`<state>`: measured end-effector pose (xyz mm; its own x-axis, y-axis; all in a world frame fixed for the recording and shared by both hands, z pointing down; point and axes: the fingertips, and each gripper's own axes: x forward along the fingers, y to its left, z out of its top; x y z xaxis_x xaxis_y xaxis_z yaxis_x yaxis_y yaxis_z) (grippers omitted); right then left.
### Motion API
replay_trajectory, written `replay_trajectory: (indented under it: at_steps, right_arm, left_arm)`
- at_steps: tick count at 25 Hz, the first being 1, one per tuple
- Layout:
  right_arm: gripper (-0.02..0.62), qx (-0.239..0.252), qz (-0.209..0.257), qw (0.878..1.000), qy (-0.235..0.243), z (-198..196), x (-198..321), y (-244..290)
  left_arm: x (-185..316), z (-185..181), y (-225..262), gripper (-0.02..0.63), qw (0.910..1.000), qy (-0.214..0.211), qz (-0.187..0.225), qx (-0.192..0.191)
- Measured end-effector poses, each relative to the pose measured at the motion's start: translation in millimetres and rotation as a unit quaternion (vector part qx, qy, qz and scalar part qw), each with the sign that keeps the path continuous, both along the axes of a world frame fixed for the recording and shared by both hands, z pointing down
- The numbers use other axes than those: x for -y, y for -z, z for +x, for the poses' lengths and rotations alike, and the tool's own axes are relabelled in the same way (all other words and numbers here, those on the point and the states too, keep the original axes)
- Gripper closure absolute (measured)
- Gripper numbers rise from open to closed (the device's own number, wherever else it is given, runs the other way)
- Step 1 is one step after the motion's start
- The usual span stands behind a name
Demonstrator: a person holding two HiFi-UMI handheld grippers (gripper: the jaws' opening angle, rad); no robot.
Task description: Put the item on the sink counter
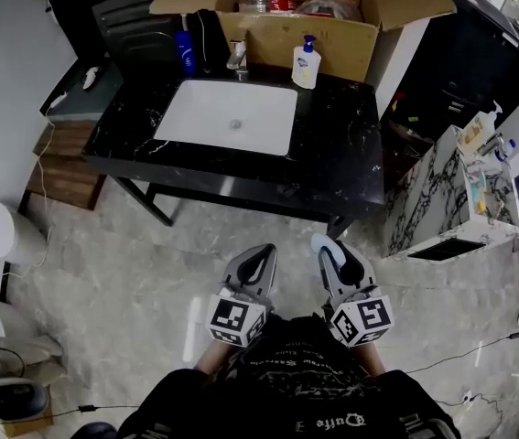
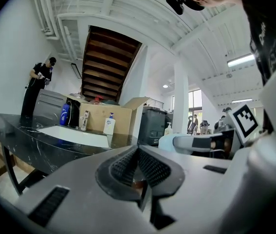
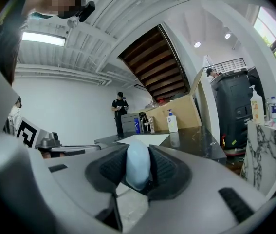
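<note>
The black marble sink counter [image 1: 341,144] with a white basin [image 1: 227,115] stands ahead of me, across a strip of floor. My right gripper [image 1: 332,248] is held low near my body, shut on a pale blue rounded item [image 3: 138,165]. The item's end pokes out past the jaw tips [image 1: 323,242]. My left gripper [image 1: 259,254] is beside it at the same height, shut with nothing between its ribbed pads [image 2: 152,167]. In the left gripper view the right gripper [image 2: 176,142] shows to the side with the pale blue item [image 2: 168,141] at its tip.
On the counter's back edge stand a white soap pump bottle [image 1: 306,62], a faucet [image 1: 237,55] and a blue bottle [image 1: 184,51]. An open cardboard box [image 1: 332,12] sits behind. A small marble-topped stand [image 1: 442,195] with bottles is at the right. A person [image 1: 71,7] stands far left.
</note>
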<state>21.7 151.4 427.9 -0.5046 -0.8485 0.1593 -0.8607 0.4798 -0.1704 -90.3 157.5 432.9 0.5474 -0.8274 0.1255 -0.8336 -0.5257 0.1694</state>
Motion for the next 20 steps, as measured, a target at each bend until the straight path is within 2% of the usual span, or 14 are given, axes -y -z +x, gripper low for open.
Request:
replay_trajectory:
  at_steps: [5, 10, 20]
  right_arm:
    - [0.476, -0.007, -0.003, 1.0, -0.009, -7.9, 21.7, -2.4]
    - [0.476, -0.01, -0.009, 1.0, -0.015, -9.8, 38.1, -3.1]
    - [0.476, -0.02, 0.004, 1.0, 0.013, -10.3, 109.3, 0.1]
  left_arm:
    - [21.0, -6.3, -3.2, 0.6, 0.9998, -0.018, -0.004, 0.005]
    - [38.7, -14.0, -5.8, 0.6, 0.9998, -0.019, -0.012, 0.003]
    - [86.0, -33.6, -21.6, 0.598, 0.9992, 0.024, -0.03, 0.009]
